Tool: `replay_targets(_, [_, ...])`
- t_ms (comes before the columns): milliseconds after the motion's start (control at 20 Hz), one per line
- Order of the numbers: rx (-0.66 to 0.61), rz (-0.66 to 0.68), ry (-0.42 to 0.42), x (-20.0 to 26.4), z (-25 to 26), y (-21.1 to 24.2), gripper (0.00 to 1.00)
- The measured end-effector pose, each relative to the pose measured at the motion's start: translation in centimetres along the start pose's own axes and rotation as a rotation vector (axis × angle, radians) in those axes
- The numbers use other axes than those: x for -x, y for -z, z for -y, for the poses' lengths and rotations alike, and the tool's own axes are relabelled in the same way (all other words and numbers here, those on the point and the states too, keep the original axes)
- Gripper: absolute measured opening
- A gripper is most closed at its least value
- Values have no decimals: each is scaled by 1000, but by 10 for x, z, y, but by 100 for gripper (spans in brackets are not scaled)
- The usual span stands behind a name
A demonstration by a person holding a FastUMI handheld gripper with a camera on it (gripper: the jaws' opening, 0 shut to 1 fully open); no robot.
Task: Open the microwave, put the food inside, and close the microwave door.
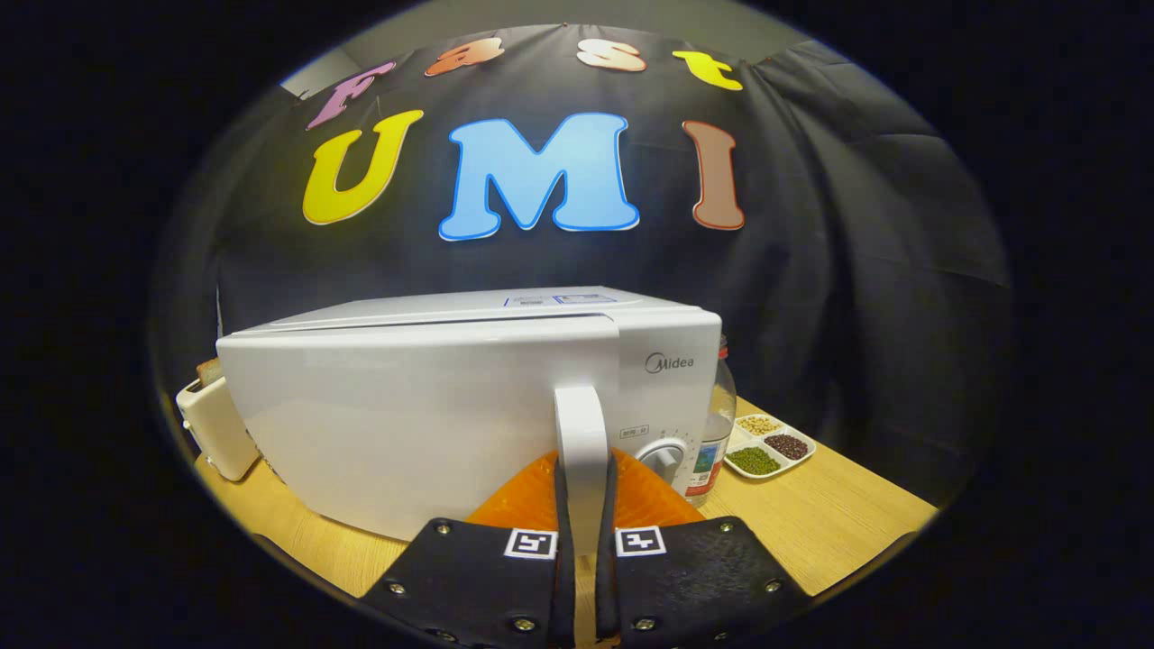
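A white microwave (433,406) stands on the wooden table right in front of me, its door closed. The door's white vertical handle (581,433) runs down between my two fingers. My gripper (583,491) is shut on that handle, the orange fingers (527,496) pressing it from both sides. A control knob (665,458) shows on the panel just right of the handle. I cannot see any food to be loaded.
A white toaster (212,428) with a slice of bread stands left of the microwave. Right of it are a clear bottle (714,433) and a divided white dish (768,446) of beans and grains. Bare wooden table (838,523) lies to the right.
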State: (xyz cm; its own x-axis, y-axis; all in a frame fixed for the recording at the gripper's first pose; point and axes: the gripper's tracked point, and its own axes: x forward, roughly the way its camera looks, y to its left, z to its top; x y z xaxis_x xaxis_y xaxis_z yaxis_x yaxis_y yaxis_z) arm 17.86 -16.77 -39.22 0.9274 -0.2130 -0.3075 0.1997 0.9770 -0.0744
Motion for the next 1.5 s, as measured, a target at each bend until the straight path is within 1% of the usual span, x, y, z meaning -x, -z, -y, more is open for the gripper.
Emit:
replay_targets(50, [-8, 11, 9, 14, 2, -3, 9])
replay_targets(150, [-5, -3, 13, 42, -2, 8, 9])
replay_targets(300, [-12, 16, 12, 86, -12, 17, 9])
replay_targets(600, [-52, 32, -37, 167, -52, 37, 9])
replay_targets(750, [-45, 65, -55, 205, -83, 44, 9])
replay_targets(950, [-46, 112, -103, 253, -145, 56, 9])
replay_targets(1200, [-39, 164, -171, 290, -227, 64, 8])
replay_targets(1250, [-39, 169, -165, 294, -241, 65, 8])
replay_targets(1400, [-62, 201, -100, 303, -275, 66, 8])
replay_targets(1500, [-63, 226, -105, 306, -307, 66, 8])
